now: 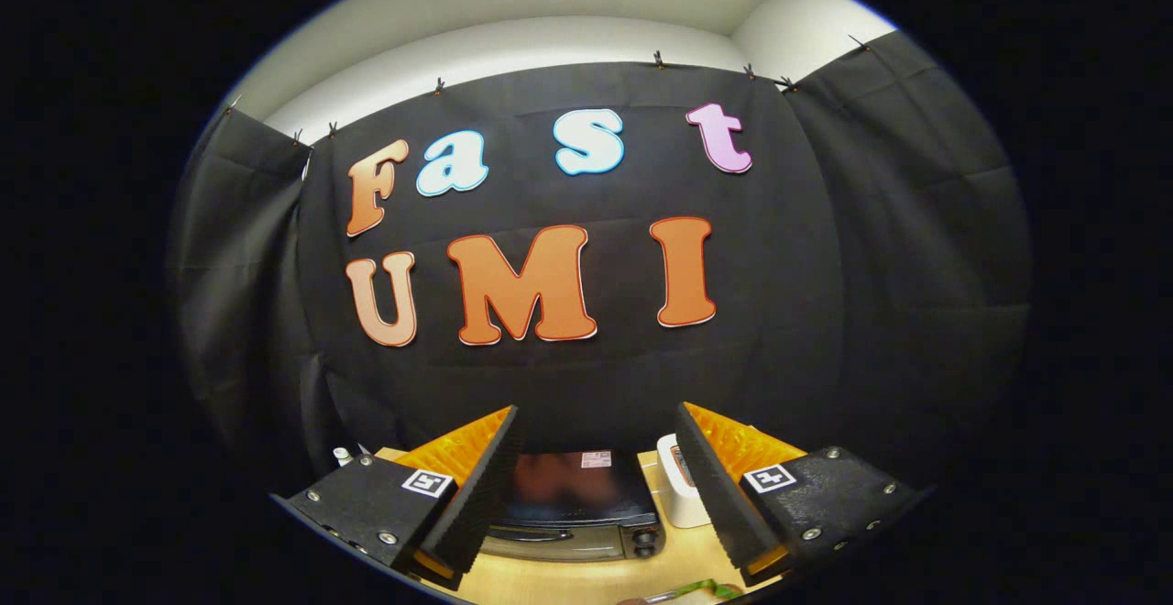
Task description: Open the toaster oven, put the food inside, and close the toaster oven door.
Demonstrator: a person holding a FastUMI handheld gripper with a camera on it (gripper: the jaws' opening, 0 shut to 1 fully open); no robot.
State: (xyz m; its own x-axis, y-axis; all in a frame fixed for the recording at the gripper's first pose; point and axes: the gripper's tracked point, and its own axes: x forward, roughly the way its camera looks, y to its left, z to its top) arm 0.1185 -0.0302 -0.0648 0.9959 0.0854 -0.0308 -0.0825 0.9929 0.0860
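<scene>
Overhead, more or less, the gripper (596,486) hangs high above the wooden table (586,582) with its two fingers spread wide apart and nothing between them. That gap frames the toaster oven (573,509), which sits below and ahead of the fingertips, its dark top facing the camera and its door handle and a knob showing along the front edge. From this angle the door looks closed, so the opening step seems not yet done. Standing so high and so wide probably serves to line up on the handle before any descent; the spread leaves room to straddle it. A white container (680,495) stands on the table just beside the oven, close to the right finger, near enough that a careless drop could clip it. At the near edge of the table lies something green (701,588), partly cut off; it may be the food, though I cannot tell for sure
</scene>
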